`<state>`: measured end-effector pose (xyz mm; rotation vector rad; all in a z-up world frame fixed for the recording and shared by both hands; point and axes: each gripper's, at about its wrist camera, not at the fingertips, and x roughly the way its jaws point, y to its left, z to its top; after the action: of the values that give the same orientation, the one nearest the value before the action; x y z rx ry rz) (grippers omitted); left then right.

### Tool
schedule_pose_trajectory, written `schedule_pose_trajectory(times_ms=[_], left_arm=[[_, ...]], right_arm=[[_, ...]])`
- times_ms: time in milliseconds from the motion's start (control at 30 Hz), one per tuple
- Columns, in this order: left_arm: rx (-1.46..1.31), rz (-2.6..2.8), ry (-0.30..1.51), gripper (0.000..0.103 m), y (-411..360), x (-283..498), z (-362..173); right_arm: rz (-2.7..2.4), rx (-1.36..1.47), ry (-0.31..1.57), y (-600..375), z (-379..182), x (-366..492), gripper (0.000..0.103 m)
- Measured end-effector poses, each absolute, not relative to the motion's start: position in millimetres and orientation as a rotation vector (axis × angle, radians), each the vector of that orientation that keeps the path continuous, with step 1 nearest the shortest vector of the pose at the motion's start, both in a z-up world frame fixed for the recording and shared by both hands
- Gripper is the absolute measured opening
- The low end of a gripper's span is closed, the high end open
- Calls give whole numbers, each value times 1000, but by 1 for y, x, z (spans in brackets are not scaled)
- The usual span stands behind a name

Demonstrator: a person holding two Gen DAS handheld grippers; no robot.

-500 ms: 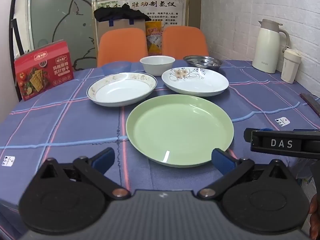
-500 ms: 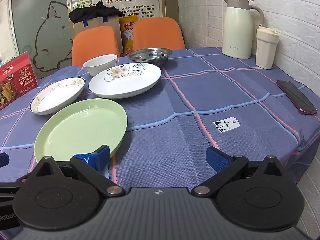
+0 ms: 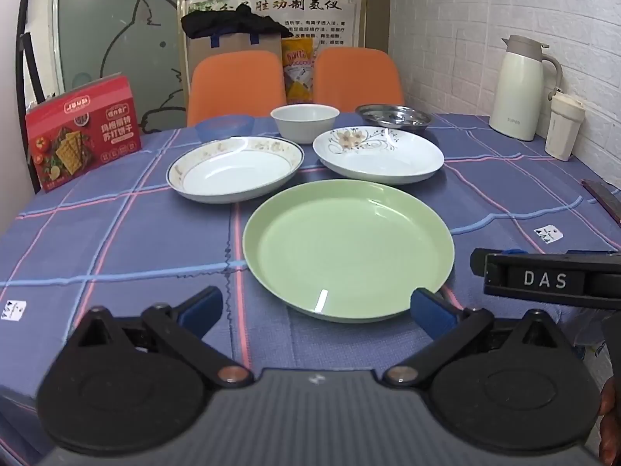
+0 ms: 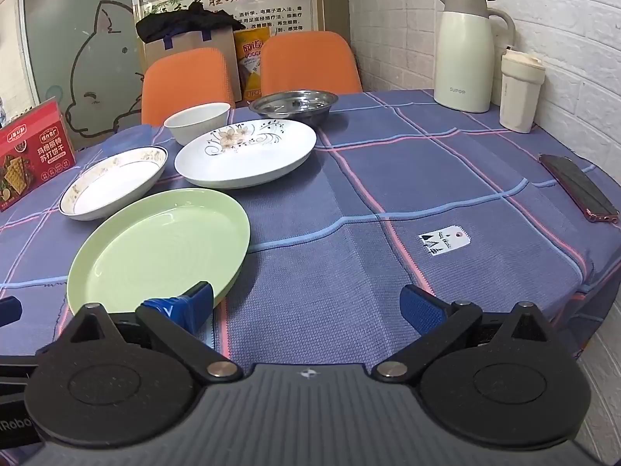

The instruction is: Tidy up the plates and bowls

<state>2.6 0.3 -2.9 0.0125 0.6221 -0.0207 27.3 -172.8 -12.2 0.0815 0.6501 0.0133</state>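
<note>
Both tools hang spread and empty over the near edge of the desk (image 4: 388, 178). The left tool (image 3: 316, 308) brackets the near rim of the green plate (image 3: 349, 248); the right tool (image 4: 306, 306) faces bare cloth just right of it. Beyond lie a gold-rimmed plate (image 3: 236, 167), a floral plate (image 3: 378, 153), a white bowl (image 3: 304, 120), a blue bowl (image 3: 225, 126) and a steel dish (image 3: 394, 116).

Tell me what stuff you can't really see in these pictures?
- Blue bowl: left view, lower part hidden behind the rimmed plate; missing from the right view.
- Phone: left view, cut off by the edge.
- Green plate: right view, near rim hidden by the right gripper.
- Poster: small print too tiny, both views.
</note>
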Motion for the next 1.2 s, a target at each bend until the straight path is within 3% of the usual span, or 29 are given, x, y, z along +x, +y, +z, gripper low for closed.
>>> schedule_pose_trajectory(times_ms=[1200], left_arm=[[6, -31, 631, 103, 0, 4, -3]], right_arm=[[20, 67, 655, -167, -14, 28, 90]])
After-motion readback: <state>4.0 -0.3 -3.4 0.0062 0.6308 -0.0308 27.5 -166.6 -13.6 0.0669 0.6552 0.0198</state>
